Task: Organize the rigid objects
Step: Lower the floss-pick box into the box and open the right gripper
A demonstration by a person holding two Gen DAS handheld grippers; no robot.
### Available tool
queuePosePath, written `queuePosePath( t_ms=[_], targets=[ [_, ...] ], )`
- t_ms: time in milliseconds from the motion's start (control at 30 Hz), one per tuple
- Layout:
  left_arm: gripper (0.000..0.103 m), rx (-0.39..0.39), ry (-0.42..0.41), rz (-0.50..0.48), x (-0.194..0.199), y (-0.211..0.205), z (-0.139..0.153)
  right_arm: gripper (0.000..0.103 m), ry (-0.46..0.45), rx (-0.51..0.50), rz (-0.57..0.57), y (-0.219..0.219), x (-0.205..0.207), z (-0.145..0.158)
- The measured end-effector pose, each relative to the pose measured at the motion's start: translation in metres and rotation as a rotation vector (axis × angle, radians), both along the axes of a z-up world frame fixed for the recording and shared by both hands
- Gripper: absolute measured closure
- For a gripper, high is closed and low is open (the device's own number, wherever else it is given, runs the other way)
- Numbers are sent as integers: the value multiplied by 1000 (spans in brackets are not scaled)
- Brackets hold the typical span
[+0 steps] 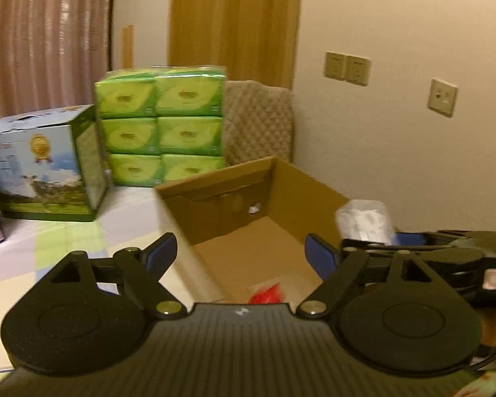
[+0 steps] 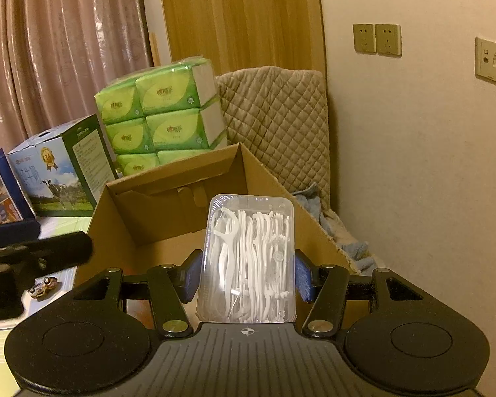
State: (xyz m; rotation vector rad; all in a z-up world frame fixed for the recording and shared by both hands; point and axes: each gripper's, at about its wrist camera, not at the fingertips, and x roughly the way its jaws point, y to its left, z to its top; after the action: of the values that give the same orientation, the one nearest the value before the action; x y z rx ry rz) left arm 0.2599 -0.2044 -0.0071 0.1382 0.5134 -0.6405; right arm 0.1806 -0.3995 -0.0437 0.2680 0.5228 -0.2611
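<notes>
Above cardboard box [image 2: 168, 205]: right fingers [image 2: 306, 278] clamp floss-pick case [image 2: 248, 261]; left fingers [image 1: 160, 253] spread, empty; labels unreadable.

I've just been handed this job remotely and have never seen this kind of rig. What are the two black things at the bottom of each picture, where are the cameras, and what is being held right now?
There is no robot arm here: a person holds a two-finger gripper in each hand, and each gripper carries a wide-angle camera looking forward along its fingers. The black shapes at the bottom are the gripper's own body and linkages.

In the left wrist view, the left gripper is open and empty, over the near left corner of an open cardboard box. Something red lies on the box floor.

In the right wrist view, the right gripper is shut on a clear plastic case of white floss picks, in front of the same box.

Behind the box are stacked green tissue packs and a printed carton on the table. A quilted cover leans by the wall.
</notes>
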Motion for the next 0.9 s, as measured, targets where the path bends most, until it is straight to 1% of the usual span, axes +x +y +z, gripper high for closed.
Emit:
queuePosePath(
  t_ms=[100,333,800,900],
  targets=[
    [22,10,9,50,6,9,-2,50,-3,3,3,1,0,0],
    [22,34,9,101,10,22,-3,50,-9,8,20,4,0,-1],
    [22,31,14,104,9,23,-4,50,15,20,26,5,4,-6],
    [22,37,13,107,9,23,-4,50,52,-7,34,9,9,-10]
  ],
)
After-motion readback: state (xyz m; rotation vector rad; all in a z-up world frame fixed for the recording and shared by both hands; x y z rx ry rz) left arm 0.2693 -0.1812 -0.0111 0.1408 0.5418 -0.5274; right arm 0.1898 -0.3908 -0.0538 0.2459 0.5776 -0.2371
